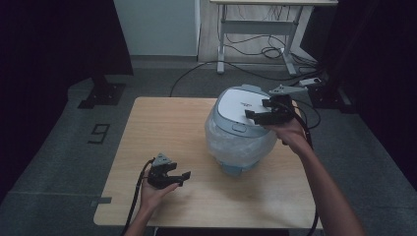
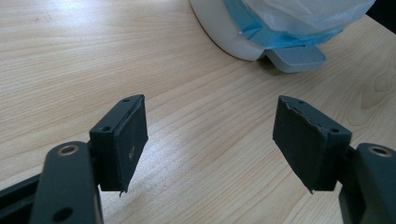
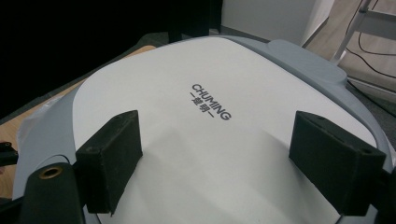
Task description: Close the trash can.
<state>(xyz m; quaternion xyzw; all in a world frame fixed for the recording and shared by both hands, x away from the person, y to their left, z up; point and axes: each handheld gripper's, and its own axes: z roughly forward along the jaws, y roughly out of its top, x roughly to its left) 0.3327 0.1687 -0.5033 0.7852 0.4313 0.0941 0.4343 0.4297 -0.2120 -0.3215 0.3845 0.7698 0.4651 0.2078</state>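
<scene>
Both tongs gape empty: right tongs [image 1: 259, 115] over the bin lid [image 1: 241, 105], left tongs [image 1: 178, 176] well apart.

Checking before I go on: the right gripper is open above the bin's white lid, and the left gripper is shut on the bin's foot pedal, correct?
Not quite. The left gripper is open with bare table between its pads; the foot pedal lies well ahead, untouched, as the left gripper view shows. The right gripper is indeed open above the white lid.
</scene>
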